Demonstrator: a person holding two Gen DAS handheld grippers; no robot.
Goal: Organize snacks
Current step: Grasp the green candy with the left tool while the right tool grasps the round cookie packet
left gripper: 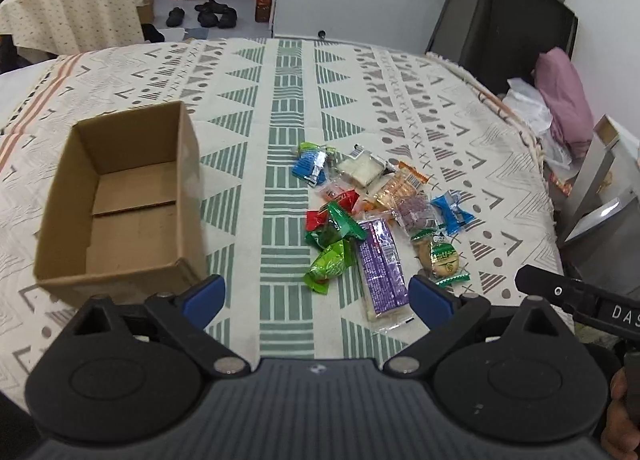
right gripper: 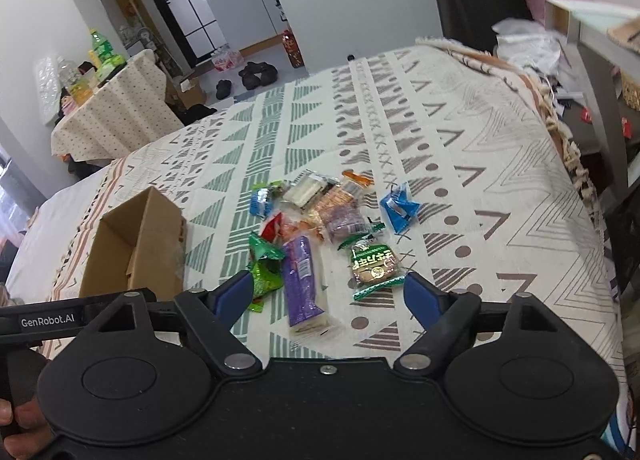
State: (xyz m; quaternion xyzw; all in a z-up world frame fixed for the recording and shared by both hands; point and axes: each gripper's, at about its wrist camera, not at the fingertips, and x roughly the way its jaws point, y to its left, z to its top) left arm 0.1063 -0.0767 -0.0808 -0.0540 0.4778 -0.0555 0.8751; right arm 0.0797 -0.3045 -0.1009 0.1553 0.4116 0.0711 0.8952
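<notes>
An empty brown cardboard box (left gripper: 120, 199) stands open-topped on the patterned cloth (left gripper: 288, 99), left of a loose pile of snack packets. The pile holds a long purple packet (left gripper: 380, 264), green packets (left gripper: 330, 260), a green-labelled biscuit (left gripper: 440, 256) and a blue packet (left gripper: 452, 211). My left gripper (left gripper: 318, 294) hovers open over the pile's near edge, holding nothing. My right gripper (right gripper: 328, 288) is open too, above the purple packet (right gripper: 304, 280) and the biscuit (right gripper: 374, 264), not touching them. The box (right gripper: 136, 244) lies to its left.
The cloth-covered surface drops off at its fringed right edge (right gripper: 560, 131). Beyond that edge are a shelf (right gripper: 592, 71), white bags and a pink cloth (left gripper: 564, 99). A small covered table with bottles (right gripper: 112, 99) and shoes on the floor (left gripper: 212, 13) lie far behind.
</notes>
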